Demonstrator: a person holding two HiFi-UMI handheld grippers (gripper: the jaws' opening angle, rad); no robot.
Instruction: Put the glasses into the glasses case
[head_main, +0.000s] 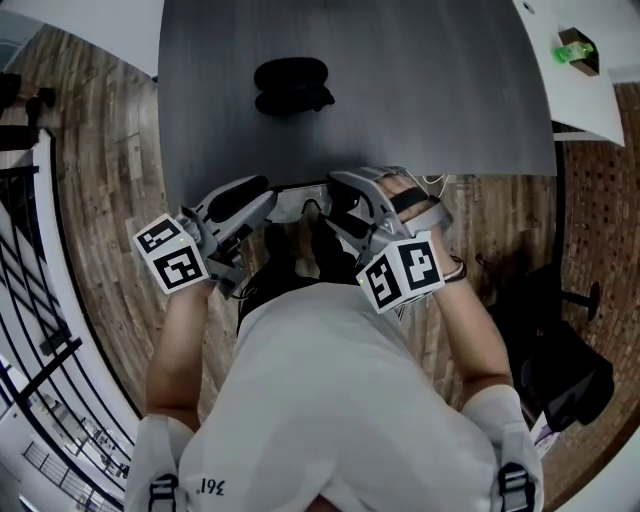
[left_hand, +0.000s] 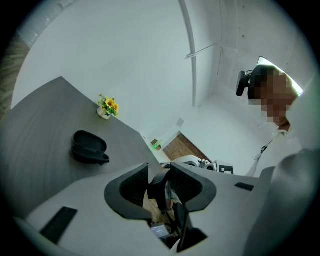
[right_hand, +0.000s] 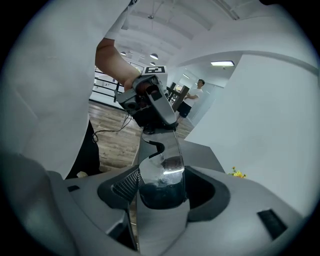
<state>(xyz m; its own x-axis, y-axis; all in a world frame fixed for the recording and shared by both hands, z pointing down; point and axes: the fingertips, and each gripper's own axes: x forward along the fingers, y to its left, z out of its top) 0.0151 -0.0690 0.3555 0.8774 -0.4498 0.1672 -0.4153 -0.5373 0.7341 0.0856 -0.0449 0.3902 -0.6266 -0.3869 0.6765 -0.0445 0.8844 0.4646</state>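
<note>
Clear-lensed glasses (head_main: 303, 203) with a dark frame hang over the near edge of the dark grey table (head_main: 420, 90), stretched between both grippers. My left gripper (head_main: 266, 203) is shut on one end; in the left gripper view the dark frame end (left_hand: 159, 194) sits between its pads (left_hand: 134, 186). My right gripper (head_main: 342, 192) is shut on the other side, and the lens (right_hand: 167, 167) fills the gap between its jaws. The black glasses case (head_main: 291, 86) lies open further back on the table, also visible as the case (left_hand: 89, 147) in the left gripper view, apart from both grippers.
A small pot of yellow flowers (left_hand: 107, 106) stands at the table's far edge. A green object (head_main: 575, 50) sits on a white table at the upper right. A black chair (head_main: 560, 375) is on the wooden floor at right, and a railing (head_main: 30, 300) at left.
</note>
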